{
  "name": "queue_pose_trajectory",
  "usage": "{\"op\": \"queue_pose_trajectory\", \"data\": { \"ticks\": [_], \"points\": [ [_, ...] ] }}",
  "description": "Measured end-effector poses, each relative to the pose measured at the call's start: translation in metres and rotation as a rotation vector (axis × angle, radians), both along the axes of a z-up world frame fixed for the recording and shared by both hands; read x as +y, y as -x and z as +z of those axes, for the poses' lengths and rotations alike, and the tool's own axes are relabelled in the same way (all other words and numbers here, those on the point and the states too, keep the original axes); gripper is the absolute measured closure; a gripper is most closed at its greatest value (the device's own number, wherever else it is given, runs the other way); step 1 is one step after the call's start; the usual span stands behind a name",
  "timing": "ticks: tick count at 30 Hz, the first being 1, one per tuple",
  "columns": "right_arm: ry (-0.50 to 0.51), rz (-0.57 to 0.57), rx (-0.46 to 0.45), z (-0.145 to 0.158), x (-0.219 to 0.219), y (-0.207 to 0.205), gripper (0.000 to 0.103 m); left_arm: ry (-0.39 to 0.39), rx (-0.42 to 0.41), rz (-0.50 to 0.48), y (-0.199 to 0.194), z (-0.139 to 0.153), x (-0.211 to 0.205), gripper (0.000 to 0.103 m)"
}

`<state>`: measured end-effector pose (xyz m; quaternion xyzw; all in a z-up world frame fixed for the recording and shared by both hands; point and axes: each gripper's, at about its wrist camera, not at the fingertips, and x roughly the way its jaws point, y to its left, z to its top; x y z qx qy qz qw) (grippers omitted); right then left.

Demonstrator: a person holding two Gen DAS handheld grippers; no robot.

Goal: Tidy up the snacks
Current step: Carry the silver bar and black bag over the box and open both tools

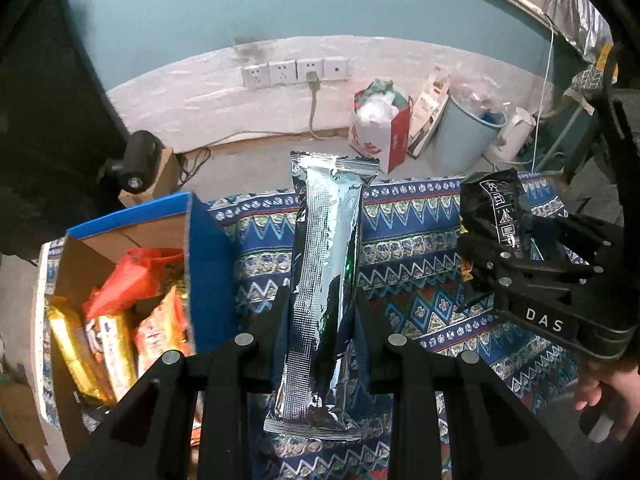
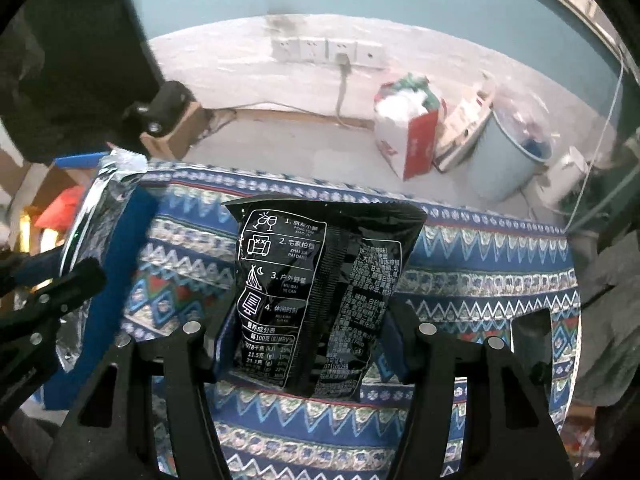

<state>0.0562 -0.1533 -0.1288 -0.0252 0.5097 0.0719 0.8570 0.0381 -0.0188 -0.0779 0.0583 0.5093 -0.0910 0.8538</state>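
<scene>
We are judging task partly done: open blue-and-brown cardboard box (image 1: 132,240) already holding orange and gold snack packets (image 1: 120,320). We are gripping two more, both lifted above patterned blue tablecloth (image 1: 420,264), right of box. Left gripper (image 1: 320,312) clamping long silver foil packet (image 1: 324,288); right gripper (image 2: 308,332) clamping black printed snack bag (image 2: 320,288). Both packets still needing boxing.

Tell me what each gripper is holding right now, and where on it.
Left gripper: long silver packet, clamped across its lower middle. Right gripper: black snack bag, gripped by its lower half.
</scene>
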Motion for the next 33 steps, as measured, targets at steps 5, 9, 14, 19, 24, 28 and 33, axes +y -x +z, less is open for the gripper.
{"op": "queue_pose_trajectory", "data": {
  "ticks": [5,9,14,19,24,28,33],
  "points": [
    [-0.013,0.052,-0.038,0.020,0.018,0.011,0.044,0.010,-0.013,0.014,0.011,0.008,0.016,0.074],
    [-0.029,0.093,-0.066,0.035,0.032,0.016,0.044,0.013,-0.022,0.034,0.020,0.012,0.033,0.074],
    [-0.064,0.144,-0.087,0.047,0.054,0.020,0.044,0.020,-0.025,0.071,0.030,0.013,0.060,0.074],
    [-0.067,0.182,-0.089,0.048,0.079,0.019,0.044,0.037,-0.025,0.125,0.037,0.014,0.093,0.074],
    [-0.074,0.224,-0.092,0.052,0.108,0.018,0.044,0.043,-0.027,0.188,0.044,0.011,0.124,0.074],
    [-0.083,0.257,-0.096,0.053,0.130,0.017,0.044,0.043,-0.021,0.223,0.049,0.006,0.145,0.074],
    [-0.083,0.297,-0.095,0.053,0.156,0.016,0.044,0.049,-0.004,0.252,0.052,-0.002,0.162,0.074]
  ]
}}
